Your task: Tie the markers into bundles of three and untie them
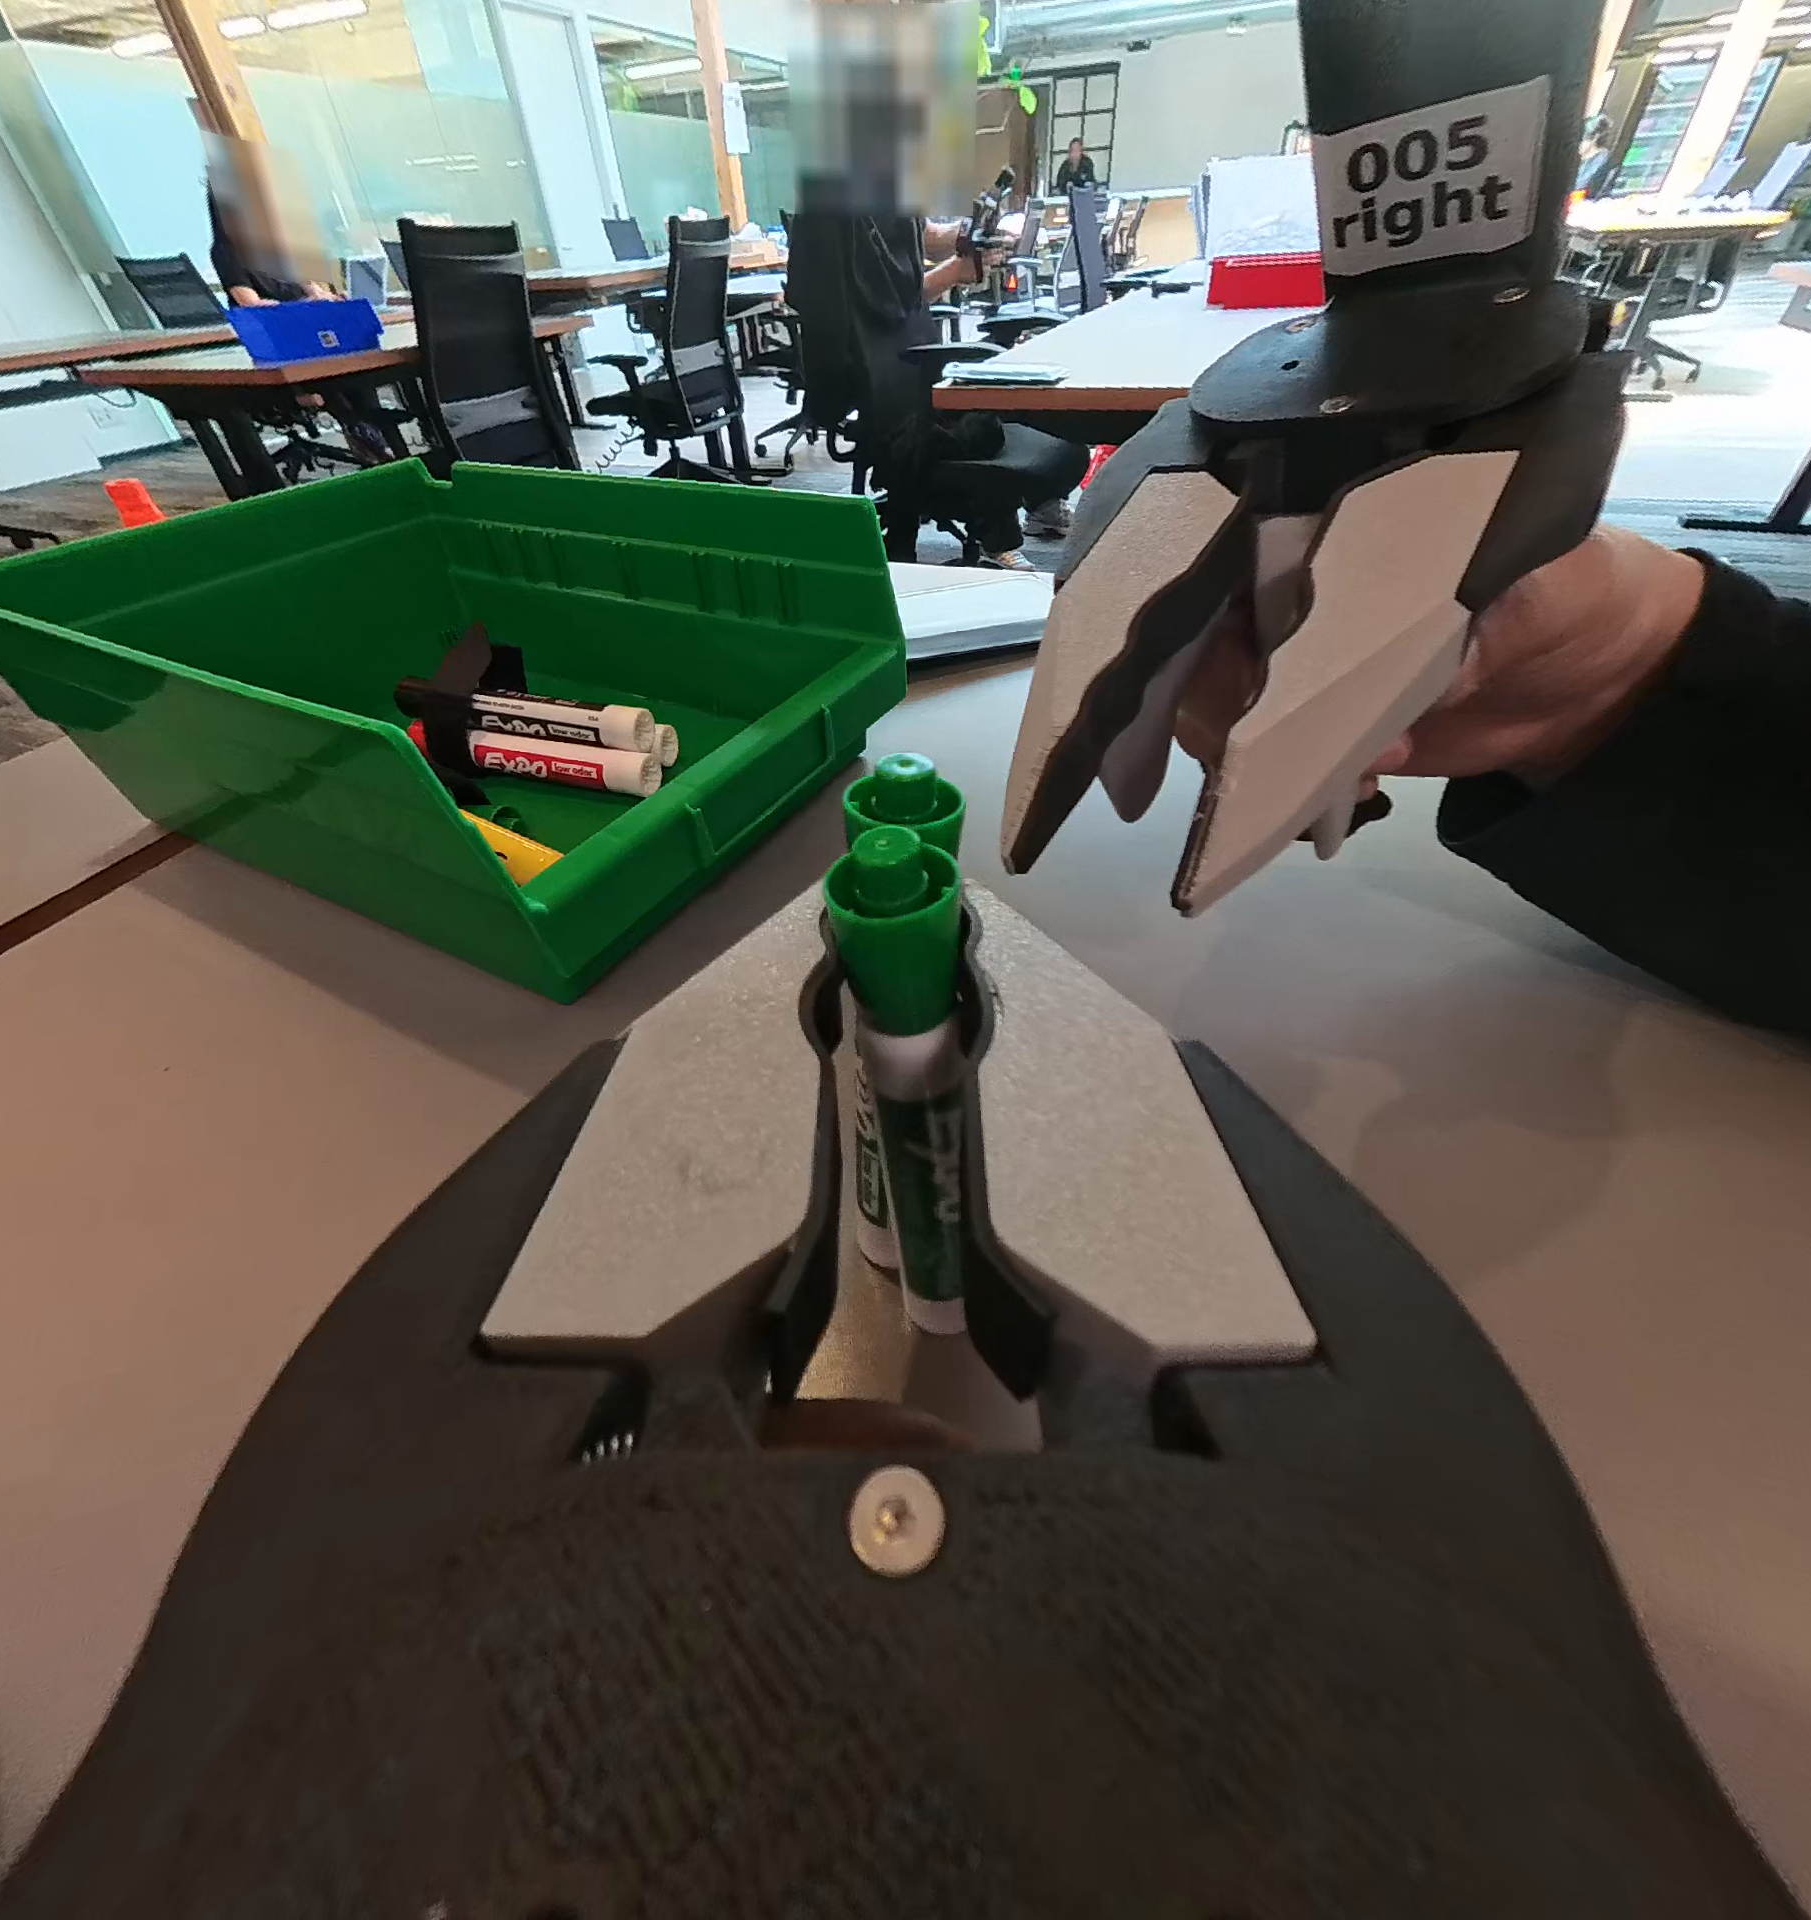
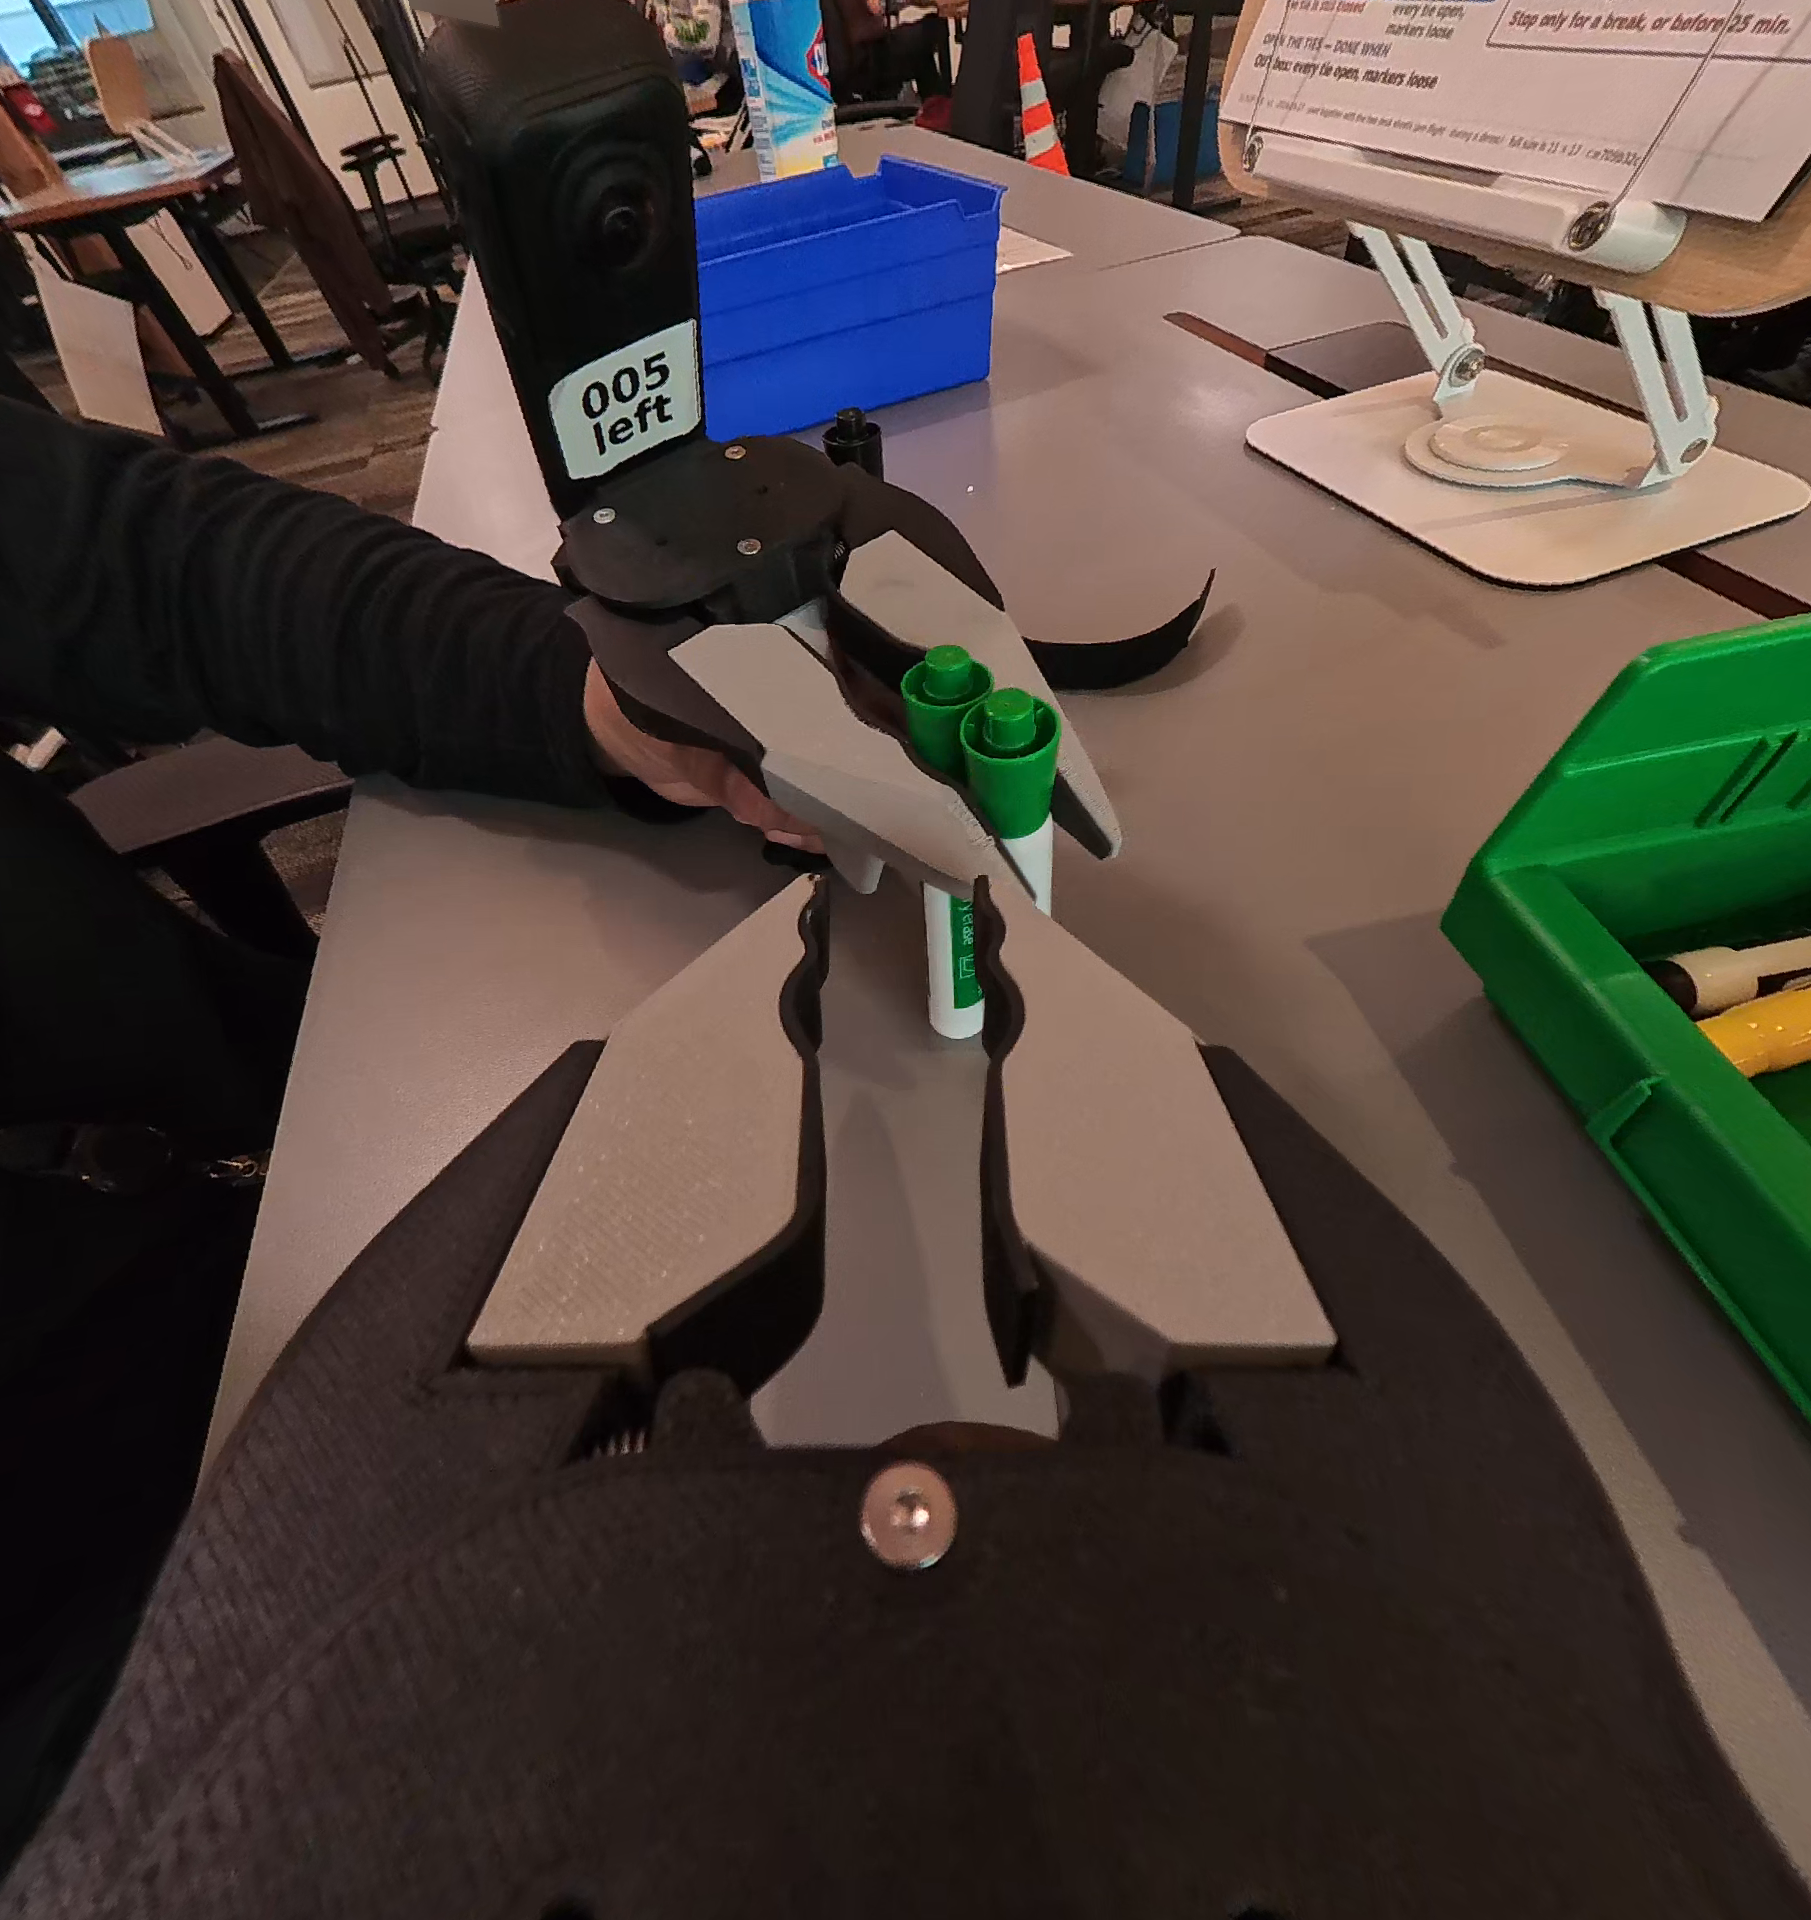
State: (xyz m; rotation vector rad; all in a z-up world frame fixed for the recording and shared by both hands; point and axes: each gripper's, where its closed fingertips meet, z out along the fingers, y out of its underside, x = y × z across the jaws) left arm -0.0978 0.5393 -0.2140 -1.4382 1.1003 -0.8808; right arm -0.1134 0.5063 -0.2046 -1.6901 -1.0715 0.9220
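Observation:
Two green markers stand upright on the grey table, side by side between my left gripper's fingers. My left gripper is shut on them just below the green caps. The right wrist view shows the same: both markers are pinched in the left gripper, their ends on the table. My right gripper is open with nothing between its pads, a short way in front of the markers. In the left wrist view it hangs to the markers' right.
A green bin to the left holds a bundle of markers in a black strap and a yellow marker. A loose black strap, a black marker, a blue bin and a document stand are on the table.

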